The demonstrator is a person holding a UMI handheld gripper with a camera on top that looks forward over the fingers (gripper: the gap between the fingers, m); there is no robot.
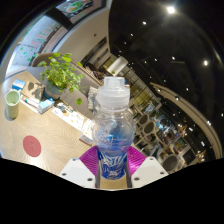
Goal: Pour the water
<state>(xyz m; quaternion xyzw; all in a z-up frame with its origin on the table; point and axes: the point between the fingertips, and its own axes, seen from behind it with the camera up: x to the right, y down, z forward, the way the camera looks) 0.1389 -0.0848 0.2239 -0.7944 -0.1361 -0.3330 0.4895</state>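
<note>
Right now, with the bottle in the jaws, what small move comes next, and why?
Probably carry the bottle left toward the green cup on the table. The gripper has it clamped upright between the pink pads, cap apparently on, and the cup sits well off to the left, beyond the plant.

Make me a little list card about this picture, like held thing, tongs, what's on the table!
held thing: clear water bottle with a white cap and blue label, upright
tongs: tongs shut on the bottle's lower part, a pink pad at each side
table: wooden table beyond and to the left of the bottle
plant: green potted plant on the table
cup: green cup at the table's far left edge
coaster: red round coaster on the table, near the tongs
water poured: cannot tell
</note>
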